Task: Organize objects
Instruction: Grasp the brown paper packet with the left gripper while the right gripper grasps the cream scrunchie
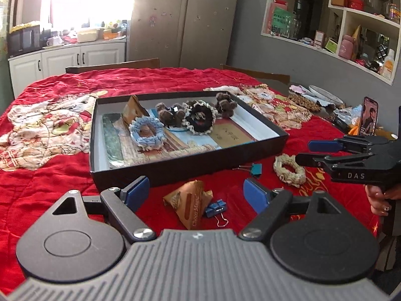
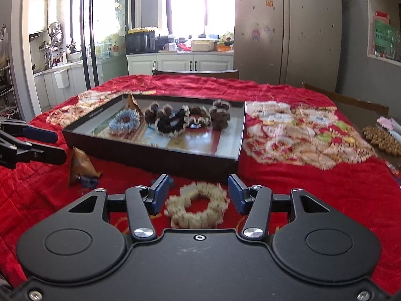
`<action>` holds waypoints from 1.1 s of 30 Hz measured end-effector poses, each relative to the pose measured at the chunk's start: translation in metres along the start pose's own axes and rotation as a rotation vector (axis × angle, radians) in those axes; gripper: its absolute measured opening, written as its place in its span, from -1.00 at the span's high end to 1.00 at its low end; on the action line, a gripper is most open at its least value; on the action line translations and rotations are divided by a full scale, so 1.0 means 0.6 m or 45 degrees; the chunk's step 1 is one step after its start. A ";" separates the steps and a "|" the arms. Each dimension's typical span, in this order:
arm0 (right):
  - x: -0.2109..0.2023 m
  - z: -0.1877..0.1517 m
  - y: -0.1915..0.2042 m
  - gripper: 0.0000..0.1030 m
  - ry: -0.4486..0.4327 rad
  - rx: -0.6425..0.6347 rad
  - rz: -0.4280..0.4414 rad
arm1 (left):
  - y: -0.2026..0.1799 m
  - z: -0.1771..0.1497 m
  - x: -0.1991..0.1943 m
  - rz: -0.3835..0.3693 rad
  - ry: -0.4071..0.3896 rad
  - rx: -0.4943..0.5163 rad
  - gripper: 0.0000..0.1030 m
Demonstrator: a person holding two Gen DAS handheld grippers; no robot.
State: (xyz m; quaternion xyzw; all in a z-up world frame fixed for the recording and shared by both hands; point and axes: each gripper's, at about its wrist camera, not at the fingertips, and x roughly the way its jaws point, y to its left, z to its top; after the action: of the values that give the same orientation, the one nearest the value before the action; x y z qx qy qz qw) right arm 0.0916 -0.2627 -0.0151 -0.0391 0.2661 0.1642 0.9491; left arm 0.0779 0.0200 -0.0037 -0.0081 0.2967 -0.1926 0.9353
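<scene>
A black shallow box on the red cloth holds a blue scrunchie, a black scrunchie, brown pompom ties and a brown packet. In front of it lie a brown snack packet, a blue binder clip, a teal binder clip and a cream scrunchie. My left gripper is open, hovering around the snack packet. My right gripper is open, with the cream scrunchie between its fingers.
A phone stands at the table's right edge beside a plate, beads and wrappers. Chairs stand at the far side. A fridge, kitchen cabinets and wall shelves lie beyond the table.
</scene>
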 end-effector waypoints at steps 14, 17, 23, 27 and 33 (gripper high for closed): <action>0.027 -0.030 -0.007 0.03 0.016 0.028 0.001 | 0.019 -0.024 0.047 0.035 0.016 -0.105 -0.72; 0.027 -0.030 -0.013 0.03 0.010 0.070 0.006 | 0.023 -0.028 0.054 0.049 0.019 -0.128 -0.71; 0.039 -0.027 -0.019 0.11 0.032 0.120 -0.040 | 0.024 -0.028 0.063 0.051 0.024 -0.154 -0.55; 0.047 -0.028 -0.020 0.29 0.070 0.112 -0.051 | 0.024 -0.031 0.069 0.056 0.039 -0.154 -0.41; 0.052 -0.031 -0.009 0.52 0.095 0.062 -0.064 | 0.022 -0.033 0.074 0.054 0.050 -0.146 -0.19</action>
State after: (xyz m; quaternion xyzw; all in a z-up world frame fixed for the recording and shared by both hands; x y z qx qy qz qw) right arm 0.1095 -0.2620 -0.0470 -0.0289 0.3039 0.1321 0.9431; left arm 0.1046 0.0180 -0.0463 -0.0515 0.3259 -0.1555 0.9311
